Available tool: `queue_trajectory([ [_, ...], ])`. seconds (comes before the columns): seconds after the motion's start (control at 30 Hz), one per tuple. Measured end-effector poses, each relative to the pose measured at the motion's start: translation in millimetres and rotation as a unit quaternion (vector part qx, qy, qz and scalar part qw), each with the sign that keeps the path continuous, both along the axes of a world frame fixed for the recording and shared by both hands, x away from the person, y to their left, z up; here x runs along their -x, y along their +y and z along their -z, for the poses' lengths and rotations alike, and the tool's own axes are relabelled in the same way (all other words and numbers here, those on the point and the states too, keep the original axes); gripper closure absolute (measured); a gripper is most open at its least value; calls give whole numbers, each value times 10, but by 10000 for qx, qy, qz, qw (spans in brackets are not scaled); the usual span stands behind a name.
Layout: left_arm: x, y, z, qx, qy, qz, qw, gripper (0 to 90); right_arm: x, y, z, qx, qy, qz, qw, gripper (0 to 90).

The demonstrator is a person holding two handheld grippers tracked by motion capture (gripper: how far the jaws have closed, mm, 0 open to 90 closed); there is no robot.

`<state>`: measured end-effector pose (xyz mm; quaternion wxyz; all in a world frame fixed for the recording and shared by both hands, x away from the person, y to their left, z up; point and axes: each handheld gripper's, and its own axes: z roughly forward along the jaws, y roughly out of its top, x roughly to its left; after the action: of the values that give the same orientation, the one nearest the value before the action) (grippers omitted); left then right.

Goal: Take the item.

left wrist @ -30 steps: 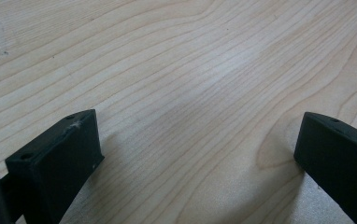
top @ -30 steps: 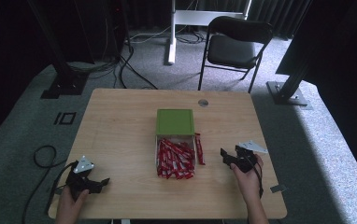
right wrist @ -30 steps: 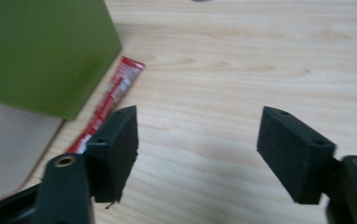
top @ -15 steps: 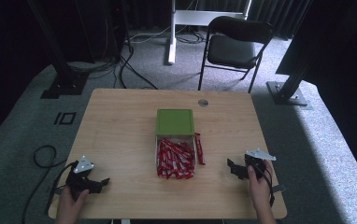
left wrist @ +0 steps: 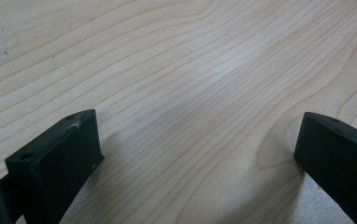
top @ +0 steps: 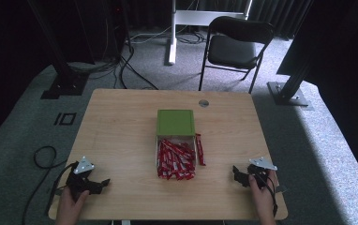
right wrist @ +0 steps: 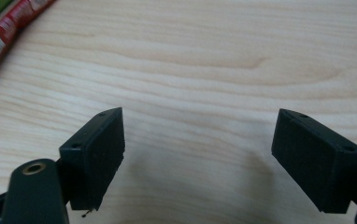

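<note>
The right gripper (top: 241, 175) rests at the lower right of the frame in the high view, jaws spread wide and holding nothing. The left gripper (top: 98, 184) rests at the lower left, likewise released, with bare wooden surface (left wrist: 200, 74) between its jaws. A pile of red packets (top: 175, 159) lies at the centre of the frame, just below a green box (top: 175, 123); one stray packet (top: 199, 149) lies just beside the pile on its right side. In the right gripper view, a red packet (right wrist: 8, 28) appears at the upper left, well apart from the jaws. Judged from this layout, the step in hand is a rest position with both grippers idle. The next move calls for one gripper to reach toward the centre and close on a single packet, likely the stray one.
</note>
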<state>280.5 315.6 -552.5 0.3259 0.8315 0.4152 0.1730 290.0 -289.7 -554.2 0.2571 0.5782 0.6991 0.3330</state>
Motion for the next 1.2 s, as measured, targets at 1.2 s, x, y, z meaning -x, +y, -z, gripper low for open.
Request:
queue_trajectory([
  [1.2,0,0,0,1,-1,-2,10000,14,122,-194,46,60,274,881,9957,124],
])
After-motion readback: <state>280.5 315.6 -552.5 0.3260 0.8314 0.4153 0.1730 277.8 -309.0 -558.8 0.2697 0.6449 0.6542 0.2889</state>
